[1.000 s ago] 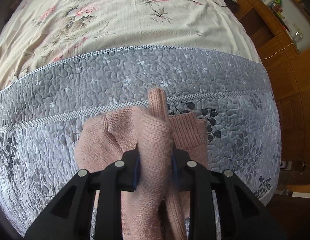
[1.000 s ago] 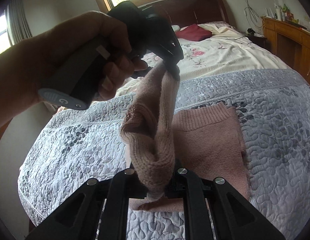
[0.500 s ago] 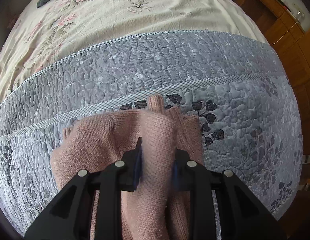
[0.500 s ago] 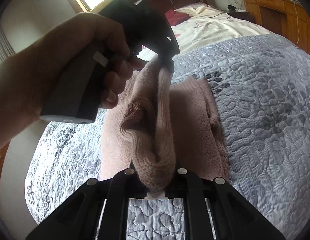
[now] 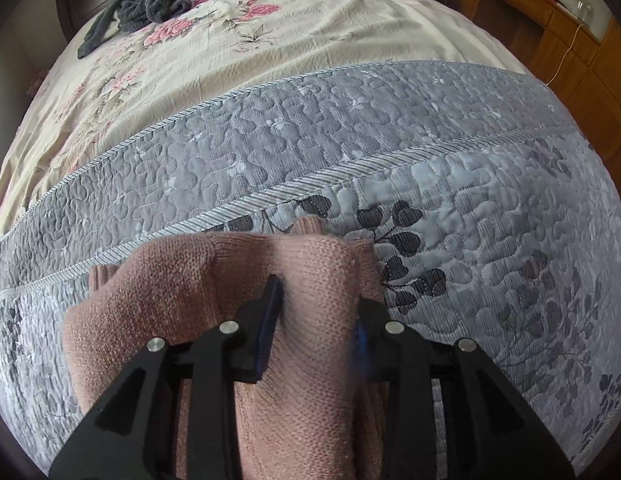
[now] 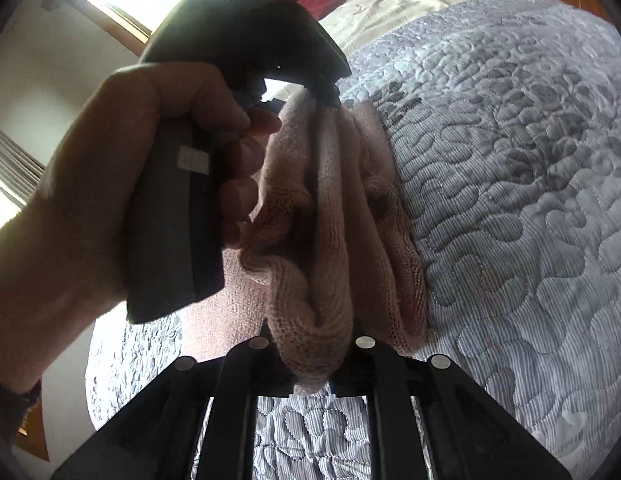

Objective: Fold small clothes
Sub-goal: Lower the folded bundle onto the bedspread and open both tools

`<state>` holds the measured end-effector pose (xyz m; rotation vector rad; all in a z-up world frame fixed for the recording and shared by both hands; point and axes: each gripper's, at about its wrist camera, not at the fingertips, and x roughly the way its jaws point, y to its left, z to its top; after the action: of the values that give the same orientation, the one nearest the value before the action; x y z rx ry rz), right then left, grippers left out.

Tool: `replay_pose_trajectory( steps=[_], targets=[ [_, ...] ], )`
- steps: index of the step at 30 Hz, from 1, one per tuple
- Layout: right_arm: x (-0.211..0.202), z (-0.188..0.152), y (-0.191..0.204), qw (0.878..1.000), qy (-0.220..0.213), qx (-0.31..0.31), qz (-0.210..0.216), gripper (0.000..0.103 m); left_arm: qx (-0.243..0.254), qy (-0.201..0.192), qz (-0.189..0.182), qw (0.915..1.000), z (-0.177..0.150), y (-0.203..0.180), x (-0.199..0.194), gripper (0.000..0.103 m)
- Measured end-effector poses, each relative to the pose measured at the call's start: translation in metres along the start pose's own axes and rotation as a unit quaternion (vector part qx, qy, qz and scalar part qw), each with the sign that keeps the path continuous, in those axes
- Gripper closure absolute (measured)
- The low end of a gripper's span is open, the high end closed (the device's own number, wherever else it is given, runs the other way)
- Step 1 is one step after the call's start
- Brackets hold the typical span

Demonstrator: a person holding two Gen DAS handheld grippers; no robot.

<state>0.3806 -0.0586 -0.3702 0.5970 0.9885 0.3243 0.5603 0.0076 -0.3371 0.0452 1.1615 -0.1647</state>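
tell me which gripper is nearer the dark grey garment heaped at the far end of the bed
Left. The left gripper looks up the bed toward the dark grey garment; the right gripper views the left from behind, so it sits farther back.

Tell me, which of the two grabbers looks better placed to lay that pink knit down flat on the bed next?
Probably the left gripper. It pinches the pink sweater low over the grey quilt; the right gripper holds the trailing end.
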Motion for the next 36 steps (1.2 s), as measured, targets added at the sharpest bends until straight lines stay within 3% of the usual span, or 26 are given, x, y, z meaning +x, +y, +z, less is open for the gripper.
replay_pose_trajectory(
  steps=[2, 4, 6, 7, 8, 11, 13, 15, 17, 18, 22, 24, 25, 26, 27, 29, 32, 33, 35, 36],
  targets=[
    [0.002, 0.0, -0.015, 0.999, 0.016, 0.032, 0.023, 0.091, -0.04, -0.011, -0.069, 0.9967, -0.004, 0.01, 0.002, 0.055],
    [0.001, 0.003, -0.025, 0.997, 0.029, 0.051, 0.058, 0.083, -0.095, -0.018, -0.127, 0.9872, -0.003, 0.029, -0.001, 0.053],
    [-0.003, 0.009, -0.031, 0.992, 0.035, 0.072, 0.097, 0.054, -0.142, -0.017, -0.175, 0.974, 0.003, 0.051, -0.008, 0.052],
    [-0.005, 0.013, -0.033, 0.991, 0.034, 0.08, 0.106, 0.029, -0.154, -0.022, -0.19, 0.9694, 0.006, 0.06, -0.015, 0.051],
    [-0.007, 0.018, -0.033, 0.989, 0.035, 0.086, 0.116, 0.021, -0.157, -0.028, -0.199, 0.9668, 0.009, 0.068, -0.023, 0.05],
    [0.001, 0.03, -0.027, 0.987, 0.065, 0.073, 0.125, 0.018, -0.144, -0.054, -0.206, 0.9664, 0.011, 0.092, -0.054, 0.045],
    [0.013, 0.033, -0.025, 0.989, 0.096, 0.049, 0.106, 0.018, -0.145, -0.067, -0.211, 0.9643, 0.003, 0.112, -0.075, 0.041],
    [0.022, 0.034, -0.025, 0.987, 0.119, 0.03, 0.1, 0.029, -0.148, -0.074, -0.221, 0.961, -0.01, 0.134, -0.091, 0.039],
    [0.025, 0.035, -0.027, 0.987, 0.133, 0.005, 0.086, 0.077, -0.145, -0.077, -0.232, 0.9588, -0.032, 0.154, -0.103, 0.039],
    [0.025, 0.036, -0.031, 0.988, 0.135, -0.004, 0.073, 0.089, -0.145, -0.071, -0.241, 0.9572, -0.046, 0.163, -0.106, 0.039],
    [0.023, 0.038, -0.049, 0.986, 0.148, 0.008, 0.082, 0.09, -0.136, -0.041, -0.29, 0.9465, -0.104, 0.182, -0.105, 0.039],
    [0.018, 0.047, -0.044, 0.981, 0.157, -0.001, 0.11, 0.084, -0.137, -0.033, -0.306, 0.9418, -0.128, 0.184, -0.097, 0.039],
    [0.01, 0.054, -0.044, 0.981, 0.154, 0.004, 0.115, 0.07, -0.14, -0.027, -0.317, 0.9376, -0.139, 0.184, -0.092, 0.039],
    [0.005, 0.064, -0.042, 0.983, 0.141, 0.01, 0.113, 0.045, -0.144, -0.02, -0.331, 0.9323, -0.149, 0.184, -0.084, 0.04],
    [0.002, 0.074, -0.038, 0.987, 0.122, 0.009, 0.099, 0.036, -0.144, -0.011, -0.34, 0.9294, -0.157, 0.182, -0.076, 0.041],
    [0.01, 0.094, -0.025, 0.991, 0.114, -0.011, 0.074, 0.033, -0.149, -0.005, -0.357, 0.9223, -0.168, 0.177, -0.061, 0.041],
    [0.041, 0.106, -0.01, 0.988, 0.146, -0.027, 0.042, 0.029, -0.158, 0.003, -0.373, 0.9142, -0.174, 0.172, -0.042, 0.042],
    [0.047, 0.107, -0.008, 0.987, 0.156, -0.035, 0.032, 0.03, -0.163, 0.006, -0.377, 0.9117, -0.175, 0.171, -0.037, 0.043],
    [0.053, 0.106, -0.008, 0.985, 0.163, -0.058, 0.013, 0.074, -0.176, 0.011, -0.389, 0.9041, -0.176, 0.171, -0.027, 0.043],
    [0.051, 0.107, -0.015, 0.985, 0.163, -0.05, 0.012, 0.075, -0.181, 0.017, -0.394, 0.901, -0.176, 0.169, -0.022, 0.043]
  ],
)
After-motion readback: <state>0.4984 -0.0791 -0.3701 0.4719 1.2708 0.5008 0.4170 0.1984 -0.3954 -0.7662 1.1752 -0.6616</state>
